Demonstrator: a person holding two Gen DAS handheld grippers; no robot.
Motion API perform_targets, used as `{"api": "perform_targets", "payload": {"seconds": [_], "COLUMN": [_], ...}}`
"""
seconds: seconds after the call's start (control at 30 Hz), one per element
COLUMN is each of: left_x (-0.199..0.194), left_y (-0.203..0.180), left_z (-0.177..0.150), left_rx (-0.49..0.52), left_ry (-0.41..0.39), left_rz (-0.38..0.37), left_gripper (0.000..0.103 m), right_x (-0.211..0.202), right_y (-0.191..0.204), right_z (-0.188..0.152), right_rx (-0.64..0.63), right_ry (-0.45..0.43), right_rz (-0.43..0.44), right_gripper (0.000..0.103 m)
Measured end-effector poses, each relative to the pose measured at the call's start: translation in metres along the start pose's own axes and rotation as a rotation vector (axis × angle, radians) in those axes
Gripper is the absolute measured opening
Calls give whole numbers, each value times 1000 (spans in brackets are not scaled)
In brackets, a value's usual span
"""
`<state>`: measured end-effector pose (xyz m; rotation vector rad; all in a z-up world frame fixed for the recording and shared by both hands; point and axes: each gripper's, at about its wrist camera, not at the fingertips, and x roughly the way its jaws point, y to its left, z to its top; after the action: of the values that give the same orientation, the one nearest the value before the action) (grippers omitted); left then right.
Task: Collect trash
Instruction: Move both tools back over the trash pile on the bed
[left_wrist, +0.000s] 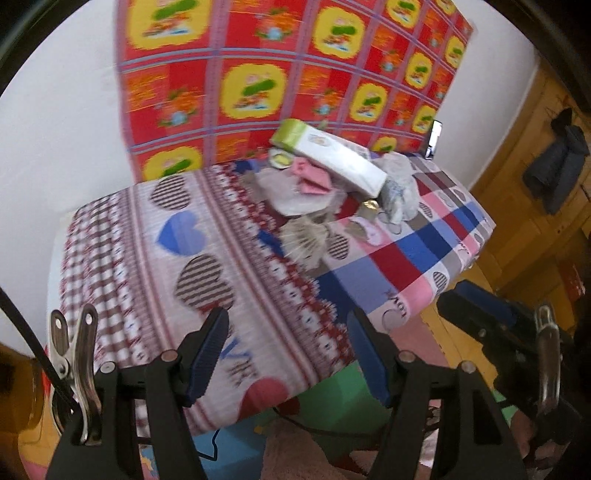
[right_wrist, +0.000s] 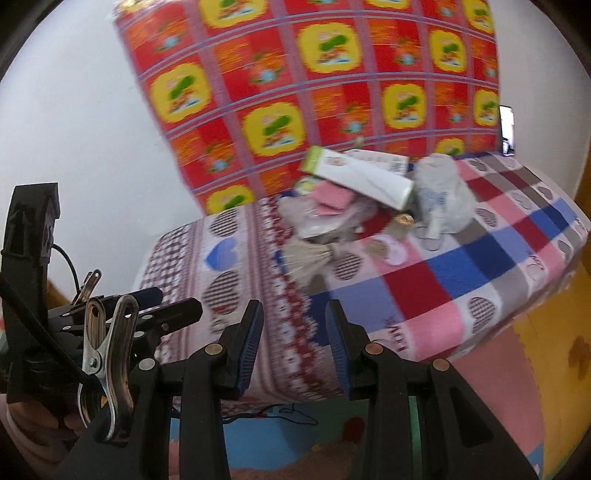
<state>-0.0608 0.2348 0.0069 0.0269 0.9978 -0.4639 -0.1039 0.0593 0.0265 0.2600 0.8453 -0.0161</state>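
Note:
A heap of trash lies at the far side of the cloth-covered table (left_wrist: 155, 266): a long white and green carton (left_wrist: 328, 158) (right_wrist: 358, 173) on top, pink paper (left_wrist: 314, 177) (right_wrist: 332, 199), a crumpled clear plastic bag (left_wrist: 399, 184) (right_wrist: 439, 195), a small gold wrapper (left_wrist: 369, 206) (right_wrist: 402, 221) and a pleated paper piece (left_wrist: 306, 236) (right_wrist: 310, 258). My left gripper (left_wrist: 288, 354) hangs open over the table's near edge, nothing between its blue pads. My right gripper (right_wrist: 295, 347) is open too, narrower, also empty. Each gripper shows at the other view's edge.
A red and yellow patterned sheet (left_wrist: 280, 74) (right_wrist: 332, 85) hangs on the white wall behind the table. Wooden furniture with a dark jacket (left_wrist: 557, 162) stands at the right. Colourful foam floor mats (right_wrist: 280, 439) and a cable lie under the table's near edge.

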Motion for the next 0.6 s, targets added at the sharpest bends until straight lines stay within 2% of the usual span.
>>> {"api": "perform_targets", "payload": {"seconds": [0.37, 0.6], "left_x": [56, 84], "left_y": [-48, -64], "left_z": [50, 81], "left_rx": [51, 56], "left_ry": [41, 59], "left_rz": [-67, -97], "left_gripper": [70, 70], "right_x": [23, 39], "right_y": [-58, -88], "right_z": [34, 58], "right_rx": [50, 58], "right_ry": [30, 42], "right_rz": [-34, -54], "right_gripper": [36, 36]}}
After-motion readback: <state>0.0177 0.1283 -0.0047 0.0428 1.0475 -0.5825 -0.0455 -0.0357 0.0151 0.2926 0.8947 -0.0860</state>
